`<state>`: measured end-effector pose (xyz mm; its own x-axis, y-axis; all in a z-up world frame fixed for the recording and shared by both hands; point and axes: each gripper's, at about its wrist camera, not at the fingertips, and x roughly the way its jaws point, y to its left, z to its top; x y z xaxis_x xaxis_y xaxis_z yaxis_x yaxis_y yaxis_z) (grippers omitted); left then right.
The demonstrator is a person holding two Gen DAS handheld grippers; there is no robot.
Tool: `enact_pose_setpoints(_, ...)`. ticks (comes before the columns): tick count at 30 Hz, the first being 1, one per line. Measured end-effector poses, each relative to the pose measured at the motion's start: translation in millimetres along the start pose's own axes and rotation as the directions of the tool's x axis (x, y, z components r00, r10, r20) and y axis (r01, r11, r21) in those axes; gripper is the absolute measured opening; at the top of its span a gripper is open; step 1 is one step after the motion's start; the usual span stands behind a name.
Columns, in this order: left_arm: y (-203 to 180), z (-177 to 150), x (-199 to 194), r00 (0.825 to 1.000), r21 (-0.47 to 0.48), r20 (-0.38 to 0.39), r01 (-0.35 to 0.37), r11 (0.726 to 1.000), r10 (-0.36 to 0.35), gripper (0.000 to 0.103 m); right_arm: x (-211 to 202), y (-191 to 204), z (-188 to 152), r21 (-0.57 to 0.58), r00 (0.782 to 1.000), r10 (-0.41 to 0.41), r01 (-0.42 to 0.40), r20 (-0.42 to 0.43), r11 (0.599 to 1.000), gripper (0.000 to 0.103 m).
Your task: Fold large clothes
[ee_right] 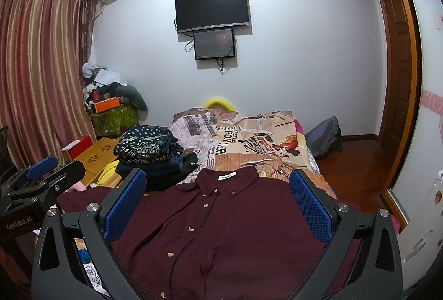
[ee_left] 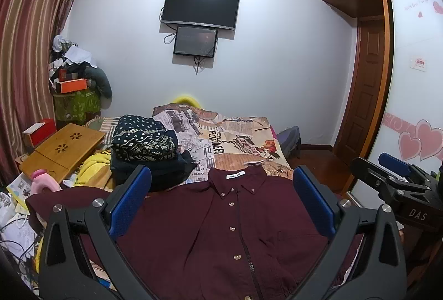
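On the bed, the dark red shirt lies flat, buttons up, just below my left gripper and right gripper. Both are wide open and hold nothing.

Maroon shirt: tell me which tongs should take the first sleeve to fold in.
Left, probably. The shirt lies flat and buttoned, and the only sleeve plainly spread out is on the left tongs' side. The right tongs are just as open and empty, but their sleeve is hidden.
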<state>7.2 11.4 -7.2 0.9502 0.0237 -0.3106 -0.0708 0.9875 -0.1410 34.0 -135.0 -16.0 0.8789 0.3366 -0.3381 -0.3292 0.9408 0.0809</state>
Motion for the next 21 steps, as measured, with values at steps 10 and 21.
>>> enact_pose_setpoints(10, 3.0, -1.5, -0.1, 1.000, -0.002, -0.001, -0.003, 1.000, 0.003, 0.103, -1.0, -4.3, -1.4, 0.014, 1.000, -0.005, 0.005, -0.018, 1.000, 0.102)
enact_pose_setpoints(21, 9.5, -4.6, 1.8, 1.000, -0.009, -0.002, -0.008, 1.000, 0.008, 0.103, -0.8, -5.5, 0.7, 0.014, 1.000, -0.004, 0.004, -0.021, 1.000, 0.102)
